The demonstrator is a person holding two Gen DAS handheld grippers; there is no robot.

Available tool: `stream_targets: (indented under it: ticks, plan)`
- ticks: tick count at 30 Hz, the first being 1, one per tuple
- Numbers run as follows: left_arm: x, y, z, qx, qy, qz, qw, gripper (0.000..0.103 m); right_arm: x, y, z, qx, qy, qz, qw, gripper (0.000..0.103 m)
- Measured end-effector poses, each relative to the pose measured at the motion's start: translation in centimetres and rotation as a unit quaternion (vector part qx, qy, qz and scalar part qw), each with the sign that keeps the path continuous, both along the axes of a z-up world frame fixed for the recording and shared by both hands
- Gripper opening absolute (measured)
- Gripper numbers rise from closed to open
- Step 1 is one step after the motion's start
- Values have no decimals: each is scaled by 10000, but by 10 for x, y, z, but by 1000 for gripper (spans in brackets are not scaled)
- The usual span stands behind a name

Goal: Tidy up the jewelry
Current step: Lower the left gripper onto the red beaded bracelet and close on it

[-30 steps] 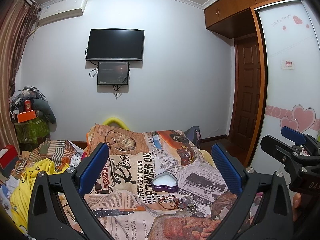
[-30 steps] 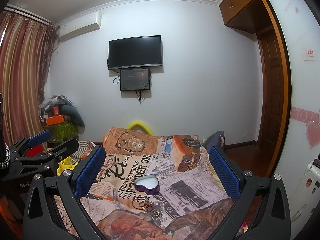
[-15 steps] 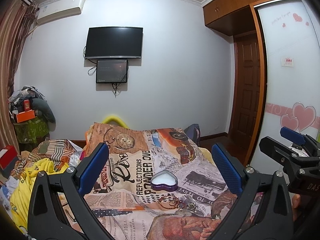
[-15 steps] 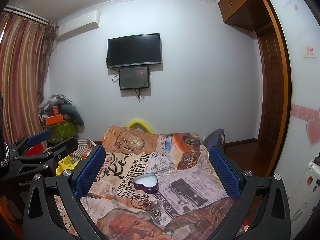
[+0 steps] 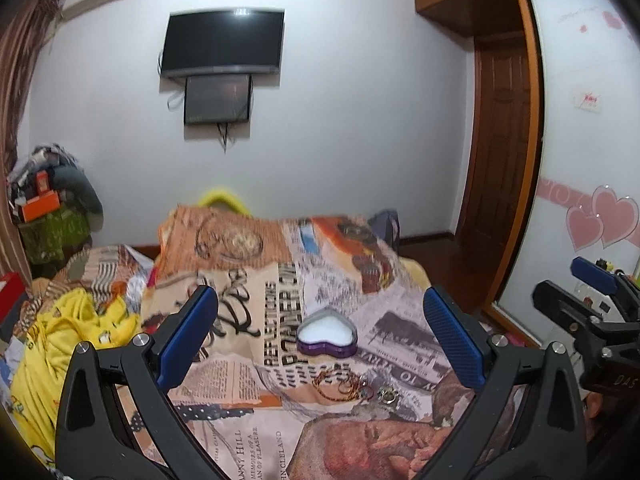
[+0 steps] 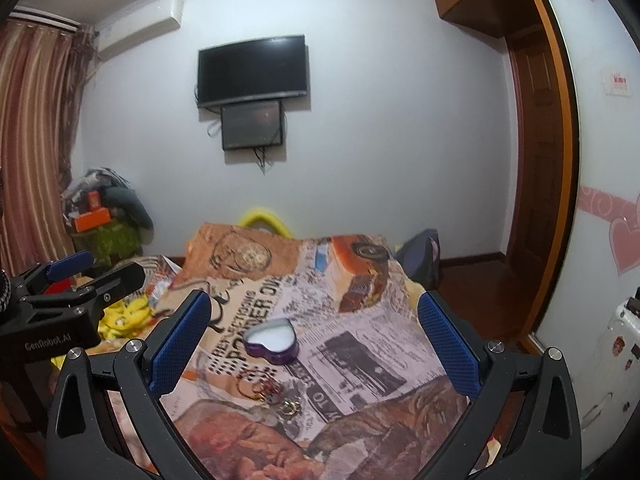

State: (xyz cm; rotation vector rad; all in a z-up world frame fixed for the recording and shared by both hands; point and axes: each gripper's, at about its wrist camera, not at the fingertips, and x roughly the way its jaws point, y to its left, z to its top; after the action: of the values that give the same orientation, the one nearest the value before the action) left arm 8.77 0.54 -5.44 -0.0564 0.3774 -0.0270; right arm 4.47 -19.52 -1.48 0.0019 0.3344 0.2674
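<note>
Both tongs released above a bed with a heart box and loose jewelry.

Left tongs (image 5: 320, 328) and right tongs (image 6: 314, 330) stand wide apart, gripping nothing. The open heart box (image 5: 327, 338) sits at lower centre of the bed (image 5: 248, 380); the jewelry (image 5: 352, 386) lies just below it, apart from it.

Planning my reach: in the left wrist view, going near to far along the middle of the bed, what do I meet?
Small ring cluster → red cord bracelets → open purple heart-shaped tin → yellow object at the far edge of the bed → wall-mounted TV.
</note>
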Motion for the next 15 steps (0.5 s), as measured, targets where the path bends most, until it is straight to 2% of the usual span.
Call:
stream_targets:
  ticks: [7, 9, 11, 13, 15]
  plan:
    - [46, 9, -38, 5, 658, 64, 9978, 101, 26, -10, -25, -41, 592, -155, 9981, 102]
    - [59, 12, -49, 25, 883, 46, 9961, 89, 34, -13, -36, -100, 776, -167, 9968, 102]
    - [73, 14, -63, 64, 1176, -3, 9930, 83, 42, -14, -45, -164, 923, -164, 9955, 101]
    - [85, 16, -76, 26, 1394, -87, 9902, 78, 50, -12, -52, -207, 1099, -103, 9937, 96]
    - [95, 17, -89, 17, 1644, -184, 9862, 66, 59, -10, -63, -238, 1332, 14, 9908, 86]
